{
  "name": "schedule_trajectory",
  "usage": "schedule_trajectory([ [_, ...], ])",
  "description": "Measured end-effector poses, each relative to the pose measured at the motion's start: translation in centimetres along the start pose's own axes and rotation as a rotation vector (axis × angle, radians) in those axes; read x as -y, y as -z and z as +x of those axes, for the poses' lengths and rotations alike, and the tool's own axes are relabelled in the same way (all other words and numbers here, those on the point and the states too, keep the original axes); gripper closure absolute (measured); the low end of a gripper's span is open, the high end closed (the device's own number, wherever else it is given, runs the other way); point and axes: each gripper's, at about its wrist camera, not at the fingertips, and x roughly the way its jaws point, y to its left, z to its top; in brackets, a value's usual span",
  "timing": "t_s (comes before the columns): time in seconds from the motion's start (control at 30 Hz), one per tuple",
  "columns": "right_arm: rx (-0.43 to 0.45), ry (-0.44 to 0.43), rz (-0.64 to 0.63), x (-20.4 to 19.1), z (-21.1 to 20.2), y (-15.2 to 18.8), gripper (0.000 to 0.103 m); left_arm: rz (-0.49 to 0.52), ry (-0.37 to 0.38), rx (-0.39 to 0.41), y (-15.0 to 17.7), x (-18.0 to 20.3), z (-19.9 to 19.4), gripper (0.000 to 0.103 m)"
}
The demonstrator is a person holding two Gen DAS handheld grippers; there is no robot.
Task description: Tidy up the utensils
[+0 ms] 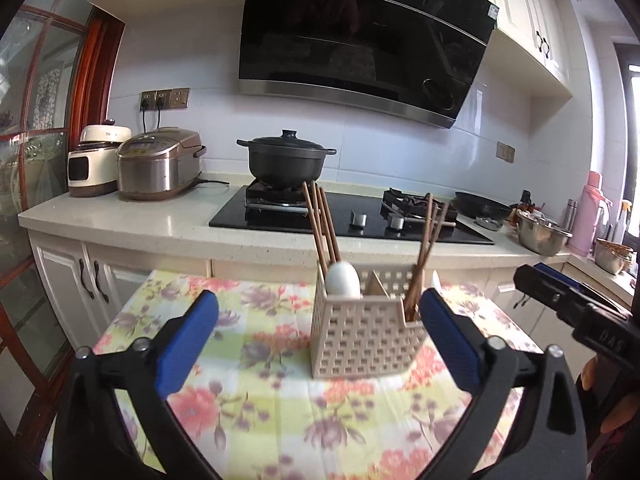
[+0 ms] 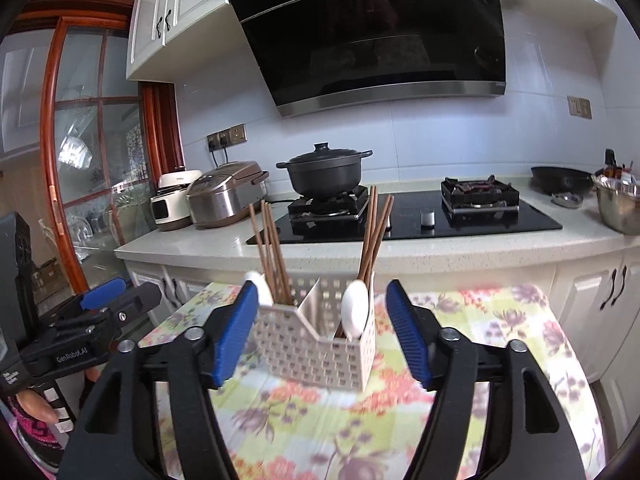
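Observation:
A beige lattice utensil holder (image 1: 362,338) (image 2: 320,350) stands upright on the floral tablecloth (image 1: 260,408) (image 2: 500,344). Brown chopsticks (image 1: 322,224) (image 2: 272,248) and a white spoon (image 1: 343,280) (image 2: 260,290) stick out of its left compartment. More chopsticks (image 1: 426,256) (image 2: 374,236) and a second white spoon (image 2: 354,312) stand in the right compartment. My left gripper (image 1: 320,320) is open, with the holder between its blue pads and apart from both. My right gripper (image 2: 320,316) is open around the holder too, touching nothing. Each gripper shows at the edge of the other's view.
Behind the table runs a white counter (image 1: 120,216) with a black gas hob (image 1: 360,220), a black lidded pot (image 1: 286,160), two rice cookers (image 1: 160,164), a pan (image 1: 482,202) and steel bowls (image 1: 542,234). A glass-and-wood door (image 2: 88,160) stands at the left.

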Motion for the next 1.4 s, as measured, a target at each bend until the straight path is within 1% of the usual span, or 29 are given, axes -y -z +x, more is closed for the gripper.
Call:
schedule_trajectory([
  [0.17,-0.004,-0.024,0.007,-0.7,-3.1,1.7,0.021,-0.016,0.019,-0.019,1.9,0.2,-2.8,0.005],
  [0.23,-0.001,-0.032,0.017,-0.9,-4.3,2.2,0.018,-0.020,0.020,-0.031,2.4,0.2,-3.7,0.005],
  [0.4,0.002,-0.043,0.042,-1.0,-6.5,2.7,0.018,-0.019,0.030,-0.021,3.3,0.6,-6.4,0.005],
  [0.57,-0.032,-0.023,0.002,-1.7,-7.4,3.0,0.018,0.018,0.020,-0.012,3.4,1.8,-7.8,0.005],
  [0.8,-0.029,-0.013,-0.029,-2.2,-7.8,2.9,0.018,0.054,-0.002,-0.011,3.3,3.0,-8.3,0.005],
  [1.0,-0.030,-0.014,-0.036,-2.2,-8.1,3.0,0.018,0.058,0.006,-0.019,3.1,3.5,-8.5,0.005],
  [1.23,-0.022,-0.014,-0.061,-2.5,-8.6,3.1,0.018,0.065,0.036,-0.033,2.7,4.0,-9.1,0.005],
  [1.4,-0.028,-0.015,-0.065,-2.6,-8.6,3.3,0.018,0.073,0.029,-0.029,2.7,4.1,-9.5,0.005],
])
